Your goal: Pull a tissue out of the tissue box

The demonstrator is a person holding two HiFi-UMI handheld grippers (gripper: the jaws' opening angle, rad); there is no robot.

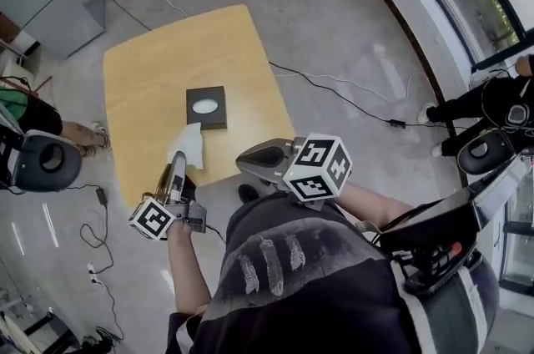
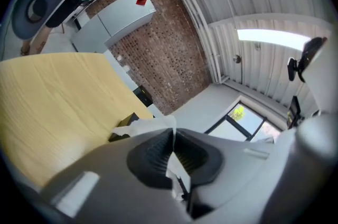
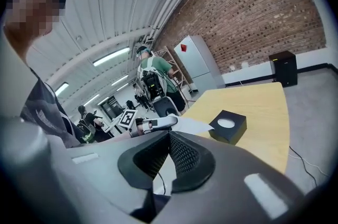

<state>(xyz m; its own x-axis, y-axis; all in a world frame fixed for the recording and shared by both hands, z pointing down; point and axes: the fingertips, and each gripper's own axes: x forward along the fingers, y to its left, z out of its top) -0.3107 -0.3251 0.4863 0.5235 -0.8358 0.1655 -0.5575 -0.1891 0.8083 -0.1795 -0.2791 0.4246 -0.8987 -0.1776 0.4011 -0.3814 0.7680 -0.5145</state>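
The black tissue box (image 1: 206, 107), with its white oval slot on top, sits near the middle of the yellow wooden table (image 1: 158, 60). A white tissue (image 1: 188, 144) hangs free of the box, near the table's front edge. My left gripper (image 1: 178, 164) is shut on its near end. In the left gripper view the tissue (image 2: 154, 124) sticks out past the closed left gripper (image 2: 173, 136), with the box (image 2: 122, 123) just beyond. My right gripper (image 1: 241, 164) hovers off the table's front right, shut and empty. The right gripper view shows the right gripper (image 3: 169, 136), the box (image 3: 228, 126) and the tissue (image 3: 188, 125).
A black chair (image 1: 46, 163) and a seated person in green (image 1: 21, 108) are left of the table. A grey cabinet (image 1: 50, 2) stands at the back left. Cables (image 1: 334, 85) cross the floor on the right. Another person (image 1: 488, 103) sits at the far right.
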